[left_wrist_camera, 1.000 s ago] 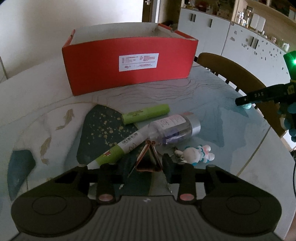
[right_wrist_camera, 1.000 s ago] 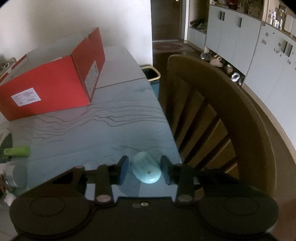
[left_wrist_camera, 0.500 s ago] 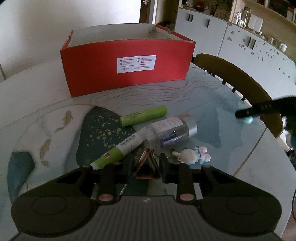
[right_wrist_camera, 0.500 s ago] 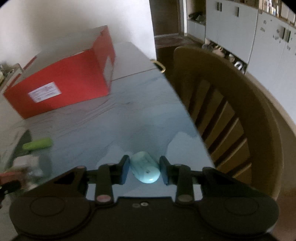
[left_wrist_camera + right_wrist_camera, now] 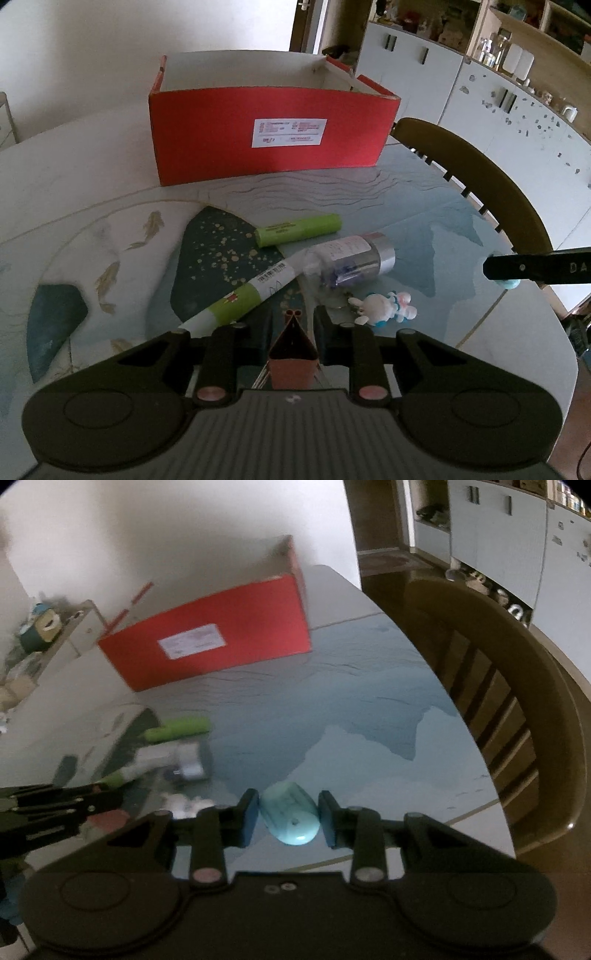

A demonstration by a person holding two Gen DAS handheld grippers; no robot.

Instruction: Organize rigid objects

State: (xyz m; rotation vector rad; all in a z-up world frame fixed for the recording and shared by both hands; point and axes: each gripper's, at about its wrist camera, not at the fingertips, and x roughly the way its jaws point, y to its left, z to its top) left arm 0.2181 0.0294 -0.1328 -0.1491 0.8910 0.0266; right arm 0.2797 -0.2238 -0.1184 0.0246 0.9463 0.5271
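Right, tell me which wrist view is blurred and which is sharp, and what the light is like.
Left wrist view: sharp, label on the red box almost readable, dim with bright cabinets behind. Right wrist view: motion-smeared across the box and the left-side clutter, only the turquoise oval object in the right claw fairly crisp; fisheye bending in both.

I see a copper binder clip (image 5: 292, 354) between my left fingers, a pale-blue oval piece (image 5: 291, 812) between my right, and the open red box (image 5: 269, 136) standing upright behind.
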